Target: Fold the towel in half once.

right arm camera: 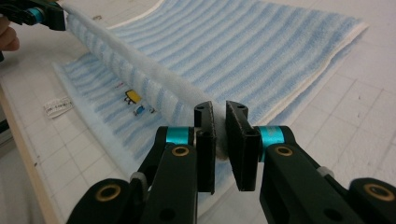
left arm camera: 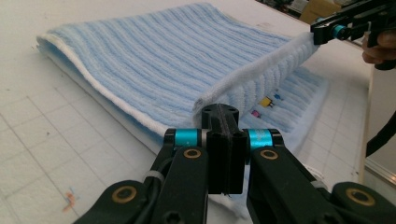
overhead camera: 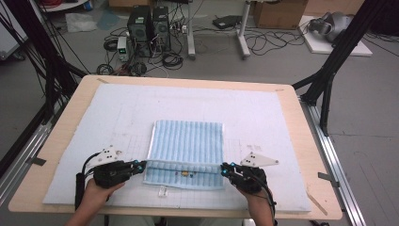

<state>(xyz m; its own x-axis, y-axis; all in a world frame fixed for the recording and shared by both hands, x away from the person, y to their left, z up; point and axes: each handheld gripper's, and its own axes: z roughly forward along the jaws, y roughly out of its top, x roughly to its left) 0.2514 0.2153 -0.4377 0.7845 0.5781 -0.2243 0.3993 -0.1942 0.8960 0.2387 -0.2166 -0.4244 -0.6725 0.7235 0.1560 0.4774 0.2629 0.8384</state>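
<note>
High view shows our left gripper (overhead camera: 139, 165) and right gripper (overhead camera: 225, 170), jaws clamped on the blue-and-white striped terry towel (overhead camera: 188, 141), holding its near edge taut for folding across the desk (overhead camera: 301, 127).

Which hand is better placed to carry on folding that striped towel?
Neither alone, I'd say. The left gripper and right gripper each pinch one corner of the towel, with its lifted edge stretched between them. They sit about level, so both should probably move together.
</note>
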